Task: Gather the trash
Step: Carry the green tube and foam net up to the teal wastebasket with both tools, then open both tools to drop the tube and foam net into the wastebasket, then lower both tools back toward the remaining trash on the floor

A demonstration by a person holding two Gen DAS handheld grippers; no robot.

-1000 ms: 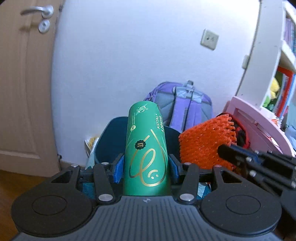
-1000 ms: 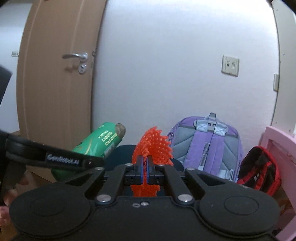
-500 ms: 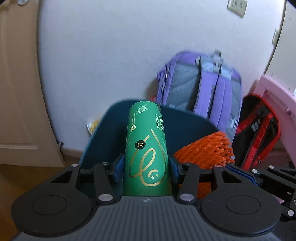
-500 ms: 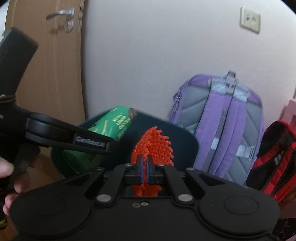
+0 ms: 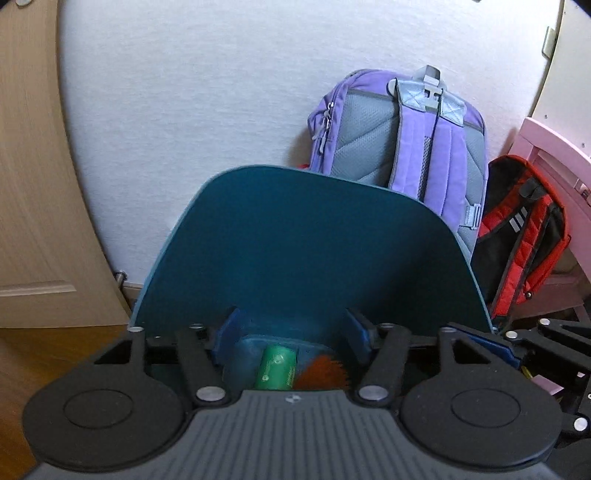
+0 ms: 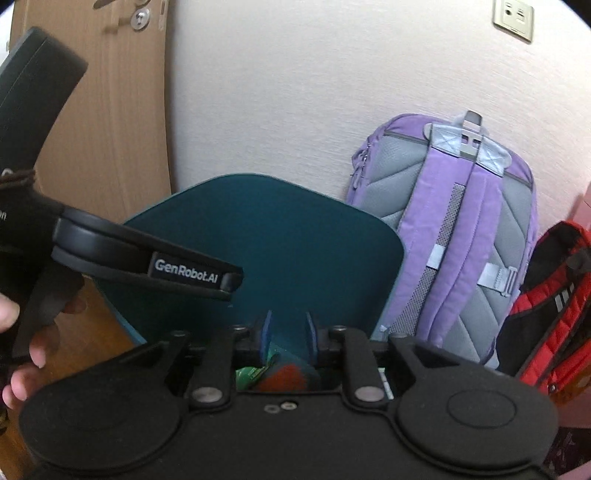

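The white wall fills the upper half of both views, with a wooden door running down the 9 o'clock side and a wall socket at 1 o'clock in the right wrist view. A purple backpack leans upright against the wall at 1 o'clock in the left wrist view, and a red and black backpack slumps just beside it at 3 o'clock, in front of a pink piece of furniture.

The teal bin stands on the wooden floor directly ahead of both cameras, its far wall rising at the centre and touching the purple backpack's lower edge in the picture.

The left tool hangs over the bin's mouth with its blue pads wide apart and opening; nothing is between them. The right tool sits over the same opening, its pads a narrow gap apart and also opening, with nothing pressed between them. In the right wrist view, the left tool's black body crosses at 9 o'clock, held by a hand at 8 o'clock.

Down in the bin, the green carton lies at 6 o'clock, free of both tools. The orange foam net lies just beside it, toward 5 o'clock.
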